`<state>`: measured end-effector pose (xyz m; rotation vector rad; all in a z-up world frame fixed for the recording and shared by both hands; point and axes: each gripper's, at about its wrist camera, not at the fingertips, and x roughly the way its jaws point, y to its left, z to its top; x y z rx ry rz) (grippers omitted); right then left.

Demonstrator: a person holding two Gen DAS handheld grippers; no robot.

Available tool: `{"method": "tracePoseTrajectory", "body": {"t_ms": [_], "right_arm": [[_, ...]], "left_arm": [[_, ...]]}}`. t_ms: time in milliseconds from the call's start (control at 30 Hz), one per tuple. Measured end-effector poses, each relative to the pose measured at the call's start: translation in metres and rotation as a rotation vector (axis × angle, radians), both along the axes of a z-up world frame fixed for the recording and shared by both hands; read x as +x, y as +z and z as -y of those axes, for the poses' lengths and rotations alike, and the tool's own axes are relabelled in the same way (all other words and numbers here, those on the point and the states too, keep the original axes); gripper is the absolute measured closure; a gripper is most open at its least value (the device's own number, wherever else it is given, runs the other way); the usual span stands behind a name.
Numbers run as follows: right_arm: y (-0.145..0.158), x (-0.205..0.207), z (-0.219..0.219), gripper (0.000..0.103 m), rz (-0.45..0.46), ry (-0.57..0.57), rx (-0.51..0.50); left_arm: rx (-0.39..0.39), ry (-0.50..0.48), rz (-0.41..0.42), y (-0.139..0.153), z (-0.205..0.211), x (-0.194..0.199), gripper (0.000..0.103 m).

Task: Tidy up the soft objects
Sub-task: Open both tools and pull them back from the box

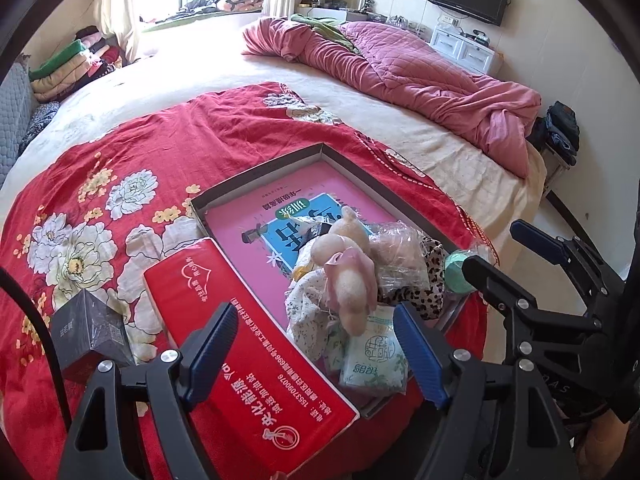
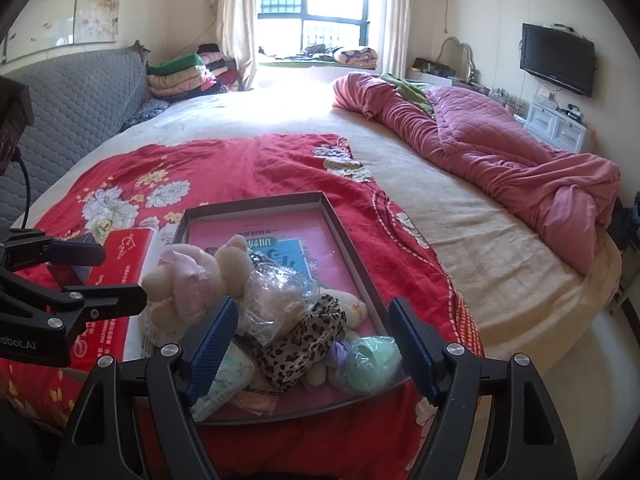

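Blue-padded black fingers of the left gripper (image 1: 316, 350) fill the bottom of the left wrist view, spread wide with nothing pressed between them; below the gap lie a long red cardboard box with white lettering (image 1: 244, 344) and a pale green-and-white tissue packet (image 1: 374, 360). At eleven o'clock from the left pad a small dark grey box (image 1: 90, 334) rests on the red floral bedspread (image 1: 120, 168). Just past the fingertips, toward twelve o'clock, a cream plush bear in a pink dress (image 1: 348, 268) lies on top of a heap of soft things in the near corner of a shallow grey cardboard tray (image 1: 256, 174), whose floor is a pink book cover. At three o'clock from the bear sit a crinkled clear plastic bag (image 1: 400, 252), a leopard-print cloth (image 1: 430, 280) and a mint green ball (image 1: 458, 274); the right gripper (image 1: 504, 248) reaches in there, its fingers apart. In the right wrist view, the right gripper (image 2: 312, 346) likewise stands open and empty above the tray's near edge (image 2: 352, 248). Between its pads lie the leopard cloth (image 2: 304, 340) and the green ball (image 2: 374, 366), with the plastic bag (image 2: 276, 296) and bear (image 2: 192, 280) at eleven o'clock. Part of the left gripper shows at nine o'clock, though I cannot tell from this view how its fingers stand. A rumpled pink quilt (image 2: 500, 164) lies far off at two o'clock.
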<state>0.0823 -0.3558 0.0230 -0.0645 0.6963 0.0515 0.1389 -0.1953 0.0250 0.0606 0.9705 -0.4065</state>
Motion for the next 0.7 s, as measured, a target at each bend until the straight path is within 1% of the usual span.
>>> {"method": "tracePoseTrajectory", "body": {"t_ms": [133, 233, 367, 400, 467, 600, 700], "right_arm": [[0.019, -0.016, -0.013, 0.025, 0.056, -0.024, -0.004], [0.032, -0.024, -0.023, 0.024, 0.071, -0.055, -0.002], [0.046, -0.037, -0.031, 0.024, 0.072, -0.081, 0.099], [0.049, -0.041, -0.036, 0.024, 0.074, -0.098, 0.094], [0.053, -0.049, -0.050, 0.024, 0.079, -0.118, 0.048], [0.055, -0.069, -0.066, 0.024, 0.076, -0.117, 0.083], [0.056, -0.080, -0.072, 0.024, 0.077, -0.120, 0.062]], "left_arm": [[-0.005, 0.016, 0.017, 0.008, -0.009, -0.011, 0.024], [-0.005, 0.027, 0.030, 0.014, -0.016, -0.018, 0.023], [-0.007, 0.053, 0.045, 0.022, -0.031, -0.027, 0.023], [-0.011, 0.057, 0.047, 0.024, -0.035, -0.029, 0.023], [-0.013, 0.070, 0.049, 0.026, -0.043, -0.034, 0.022], [-0.008, 0.090, 0.054, 0.029, -0.058, -0.043, 0.020], [-0.004, 0.108, 0.060, 0.030, -0.068, -0.050, 0.020]]}}
